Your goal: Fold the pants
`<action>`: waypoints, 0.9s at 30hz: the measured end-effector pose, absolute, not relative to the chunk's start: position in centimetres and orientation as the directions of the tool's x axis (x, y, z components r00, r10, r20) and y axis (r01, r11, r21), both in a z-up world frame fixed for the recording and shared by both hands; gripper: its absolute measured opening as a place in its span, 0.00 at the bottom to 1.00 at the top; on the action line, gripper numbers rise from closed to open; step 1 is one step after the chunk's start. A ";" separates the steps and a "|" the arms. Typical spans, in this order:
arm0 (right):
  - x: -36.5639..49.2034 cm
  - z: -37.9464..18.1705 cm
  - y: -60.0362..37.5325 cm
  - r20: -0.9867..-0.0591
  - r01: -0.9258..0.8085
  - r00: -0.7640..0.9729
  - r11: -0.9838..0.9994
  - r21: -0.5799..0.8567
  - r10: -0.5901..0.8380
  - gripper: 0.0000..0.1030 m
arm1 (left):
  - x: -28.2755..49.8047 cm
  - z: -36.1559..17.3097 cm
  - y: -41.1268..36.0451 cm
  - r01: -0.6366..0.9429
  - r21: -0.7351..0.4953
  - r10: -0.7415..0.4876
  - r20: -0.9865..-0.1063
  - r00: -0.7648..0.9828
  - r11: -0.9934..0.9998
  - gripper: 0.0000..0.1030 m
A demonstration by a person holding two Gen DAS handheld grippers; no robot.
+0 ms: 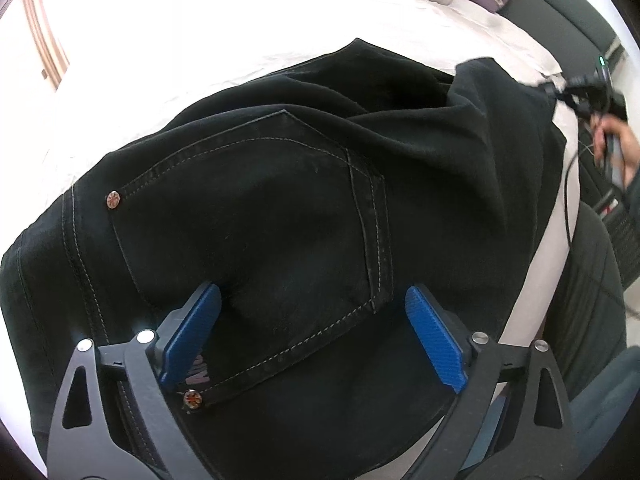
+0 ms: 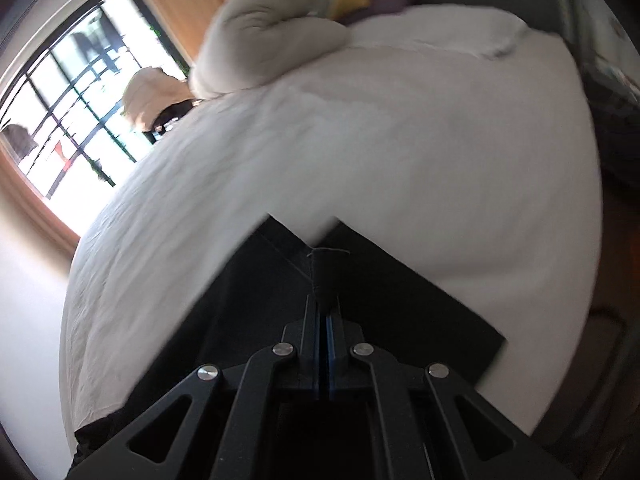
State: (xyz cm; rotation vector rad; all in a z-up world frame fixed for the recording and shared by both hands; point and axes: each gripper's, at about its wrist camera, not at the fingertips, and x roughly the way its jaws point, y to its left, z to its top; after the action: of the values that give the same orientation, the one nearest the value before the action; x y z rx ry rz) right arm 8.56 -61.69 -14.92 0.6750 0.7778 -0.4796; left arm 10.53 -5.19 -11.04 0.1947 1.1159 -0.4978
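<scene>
Up close, the left gripper (image 1: 312, 316) hangs with its 2 blue pads (image 1: 192, 332) spread apart above the back pocket (image 1: 256, 208) of the black pants (image 1: 400, 152) lying on the white bed (image 1: 200, 40). Seen from the right wrist, the right gripper (image 2: 324, 300) is clamped on a pinch of the pants' fabric above the bed.

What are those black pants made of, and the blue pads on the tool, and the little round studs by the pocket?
Pants: likely black denim, matte, with pale contrast stitching around the pocket. Pads: probably blue rubber or plastic, going by the fine ribbed texture. Studs: seemingly coppery metal rivets, shiny and embossed.
</scene>
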 end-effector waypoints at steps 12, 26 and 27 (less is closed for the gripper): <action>3.7 -16.7 -63.4 -0.738 0.697 0.637 0.577 0.426 -0.224 0.03 | 11.7 -11.2 -6.0 0.422 -0.112 -0.269 -0.903 0.334 0.900 0.96; 1.4 -19.2 -63.6 -0.774 0.761 0.579 0.509 0.401 -0.256 0.03 | 10.3 -11.7 -7.8 0.425 -0.077 -0.246 -0.901 0.358 0.902 0.98; 1.2 -19.1 -63.6 -0.772 0.761 0.581 0.508 0.403 -0.257 0.03 | 10.2 -11.7 -7.8 0.425 -0.078 -0.246 -0.901 0.357 0.902 0.98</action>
State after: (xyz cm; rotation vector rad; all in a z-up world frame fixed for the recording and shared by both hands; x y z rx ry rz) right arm 1.20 -63.60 -19.09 0.8173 0.7074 -0.6790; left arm 10.18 -7.81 -11.69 0.1799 1.1258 -0.4359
